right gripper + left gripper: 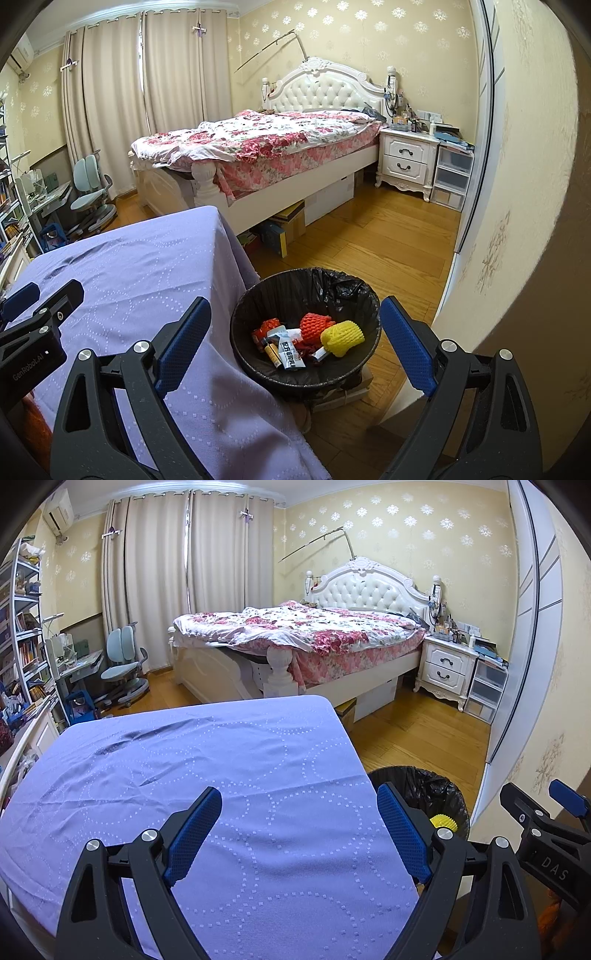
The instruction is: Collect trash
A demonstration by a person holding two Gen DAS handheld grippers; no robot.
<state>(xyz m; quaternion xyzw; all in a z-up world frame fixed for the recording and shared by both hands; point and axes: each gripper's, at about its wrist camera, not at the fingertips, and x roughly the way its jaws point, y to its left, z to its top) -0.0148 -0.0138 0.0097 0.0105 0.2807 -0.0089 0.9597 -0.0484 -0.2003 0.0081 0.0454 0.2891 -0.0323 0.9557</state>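
Note:
A round bin with a black liner [310, 288] stands on the floor right of the table. It holds a yellow foam net [341, 336], an orange foam net [314, 325], wrappers [290, 352] and other small trash. My right gripper [295, 332] is open and empty above the bin and the table edge. My left gripper [299, 823] is open and empty over the lavender tablecloth [221, 757]. The bin [424, 786] and the yellow net [443, 821] show past its right finger. The other gripper shows at the right edge of the left wrist view [546, 812] and at the left edge of the right wrist view [37, 310].
The table with the lavender cloth [147, 266] fills the left foreground. A bed with a floral cover [258, 144] stands behind, boxes [288, 225] under it. A white nightstand [406, 158] is by the wall. A wall [517, 221] stands close on the right. A desk chair [122, 661] is far left.

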